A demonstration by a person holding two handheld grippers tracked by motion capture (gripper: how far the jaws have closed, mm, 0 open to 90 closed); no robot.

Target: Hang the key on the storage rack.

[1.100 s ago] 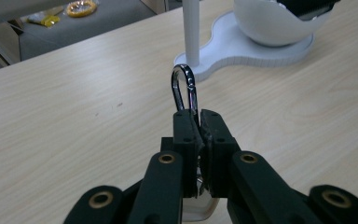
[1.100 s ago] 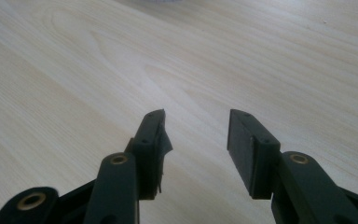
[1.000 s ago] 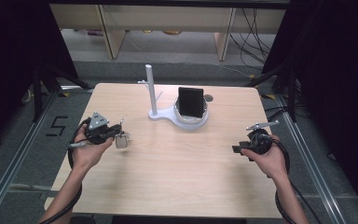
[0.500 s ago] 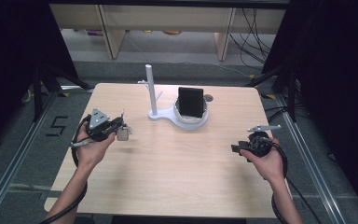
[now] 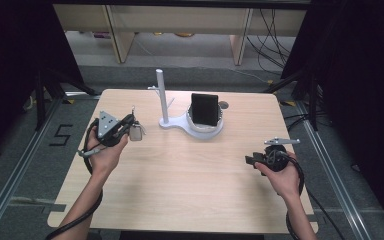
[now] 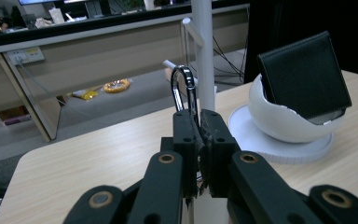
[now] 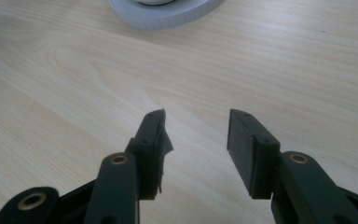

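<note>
Your left hand-held gripper (image 5: 130, 126) sits left of the white stand (image 5: 190, 120), its jaws clamped on a small padlock (image 6: 185, 91); in the left gripper view the shackle rises just above the jaw tips, with the stand's upright post (image 6: 204, 51) right behind it. The likely step is hanging the lock on the short peg (image 6: 189, 29) that juts from the post, so keep the shackle loop upright and facing the peg, and bring it in level rather than tilting your wrist. Hold the grip firm; the lock's body hangs below the jaws and could swing. The black wallet (image 5: 204, 109) stands in the stand's cup, right of the post, so steer clear of it. Your right hand-held gripper (image 5: 252, 161) rests well right of the stand, low over the tabletop (image 5: 190, 175), jaws apart and holding nothing; it could steady the base if the post wobbles.
</note>
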